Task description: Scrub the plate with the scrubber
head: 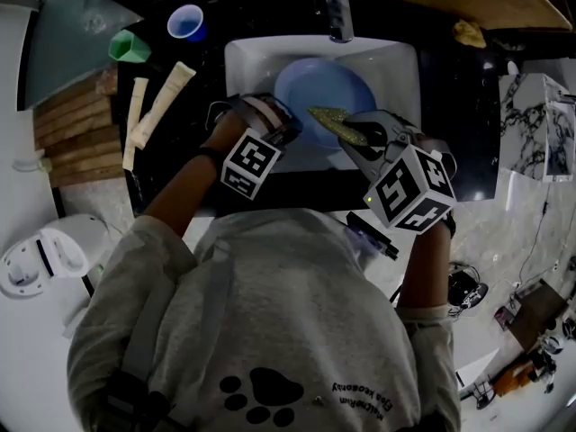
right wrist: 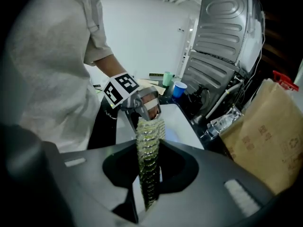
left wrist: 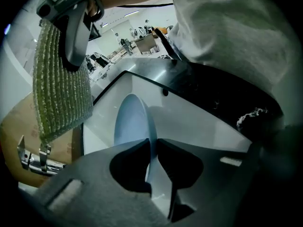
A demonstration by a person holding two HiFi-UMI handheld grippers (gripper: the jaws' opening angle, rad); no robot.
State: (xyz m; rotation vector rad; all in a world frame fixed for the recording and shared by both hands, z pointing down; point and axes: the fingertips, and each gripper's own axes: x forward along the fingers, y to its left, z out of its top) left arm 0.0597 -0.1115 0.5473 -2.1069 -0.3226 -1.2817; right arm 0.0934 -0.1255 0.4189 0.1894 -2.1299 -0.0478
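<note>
Jaws of left gripper point(left wrist: 152, 145) pinched the blue plate point(left wrist: 132, 124) by its rim, inside the white sink point(head: 396, 61); right gripper point(right wrist: 149, 174) clamped the green scrubber point(right wrist: 150, 126), near plate's 4 o'clock. Advice: steady plate, press scrubber flat, overlap strokes

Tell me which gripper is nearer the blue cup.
Left. The left gripper, shut on the plate's rim, is on the blue cup's side of the sink; the right gripper, gripping the scrubber, is across the plate from it.
</note>
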